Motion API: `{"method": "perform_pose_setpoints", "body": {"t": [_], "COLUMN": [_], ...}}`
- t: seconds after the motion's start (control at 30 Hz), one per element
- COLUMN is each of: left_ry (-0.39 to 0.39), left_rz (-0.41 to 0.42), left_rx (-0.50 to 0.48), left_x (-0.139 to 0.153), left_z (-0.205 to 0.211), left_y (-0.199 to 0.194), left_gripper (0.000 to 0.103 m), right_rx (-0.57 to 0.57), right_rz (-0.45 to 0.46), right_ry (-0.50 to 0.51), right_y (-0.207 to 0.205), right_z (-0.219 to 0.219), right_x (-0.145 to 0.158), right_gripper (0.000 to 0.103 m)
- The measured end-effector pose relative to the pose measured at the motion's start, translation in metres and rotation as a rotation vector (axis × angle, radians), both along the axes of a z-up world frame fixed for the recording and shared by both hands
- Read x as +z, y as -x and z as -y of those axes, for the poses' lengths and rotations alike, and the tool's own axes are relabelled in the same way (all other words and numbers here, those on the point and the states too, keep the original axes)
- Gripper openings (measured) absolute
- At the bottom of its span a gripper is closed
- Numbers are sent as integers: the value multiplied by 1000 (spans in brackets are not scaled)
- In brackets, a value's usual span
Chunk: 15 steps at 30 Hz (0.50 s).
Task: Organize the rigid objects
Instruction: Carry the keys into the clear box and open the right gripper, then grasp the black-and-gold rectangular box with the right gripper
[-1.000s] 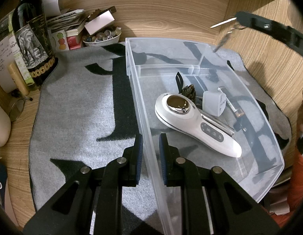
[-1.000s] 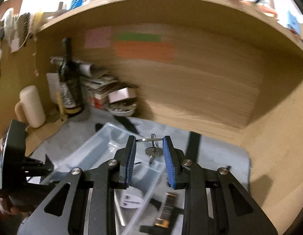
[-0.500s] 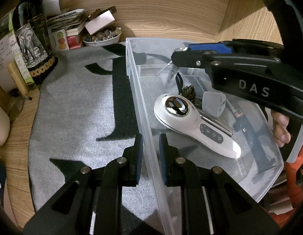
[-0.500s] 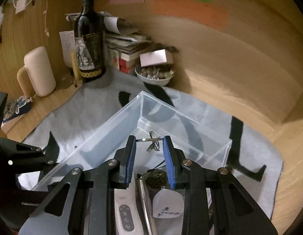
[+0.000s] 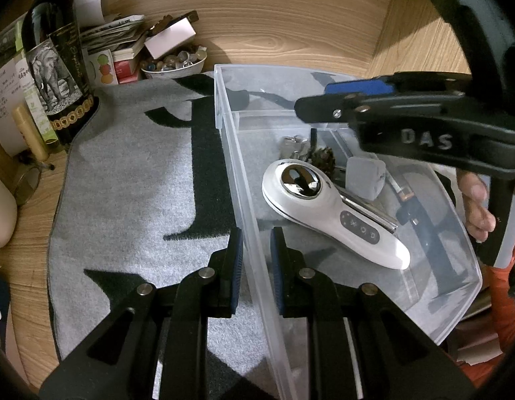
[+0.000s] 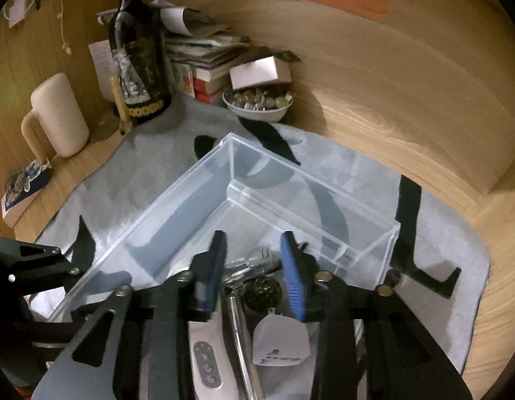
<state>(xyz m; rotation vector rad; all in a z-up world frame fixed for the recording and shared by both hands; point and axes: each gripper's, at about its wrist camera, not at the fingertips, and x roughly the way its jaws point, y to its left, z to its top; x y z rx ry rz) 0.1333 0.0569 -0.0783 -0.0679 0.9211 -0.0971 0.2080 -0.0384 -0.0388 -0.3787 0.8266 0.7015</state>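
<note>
Right now the right gripper (image 6: pixel 252 278) is hanging over the far end of the clear plastic bin (image 5: pixel 224 126), tilted steeply downward; its jaws are opening, and the bunch of keys (image 6: pixel 254 261) is lying between the spreading pads, seemingly resting on the bin floor rather than being pinched, though blur is making that hard to confirm. From the left wrist view the keys (image 5: pixel 292 148) are sitting in the far part of the bin, just beside a dark pine cone (image 5: pixel 322 158) and just beyond the head of a white handheld device (image 5: pixel 327 213); a white plug adapter (image 5: pixel 365 176) is lying near them. The keys are lying directly below and slightly ahead of the right fingertips, so that gripper is far nearer to them than the other; a straight lift away would probably clear them, since nothing appears to be hooking on the pads. Meanwhile the left gripper (image 5: pixel 256 253) is clamping the near side wall of the bin, one pad outside and one inside, steadying it on the grey mat (image 5: pixel 134 183); the device's long axis is running diagonally from the keys toward the bin's near right corner.
</note>
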Motion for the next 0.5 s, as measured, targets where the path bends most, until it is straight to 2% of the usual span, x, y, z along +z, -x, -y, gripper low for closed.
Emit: {"method": "perform_pose_setpoints", "body": {"t": [0.27,0.5], "left_ry": [1,16], "left_rz": [0,-10], "left_rx": [0,12], "left_x": [0,-3], "left_z": [0,-5], "left_y": [0,0], "left_gripper": [16,16], "right_rx": [-68,-198], "right_rz": [95,156], "right_ry": [-105,-158], "right_y": [10,14], "right_z": [32,84], "right_x": [32,50], "right_gripper": [57,58]}}
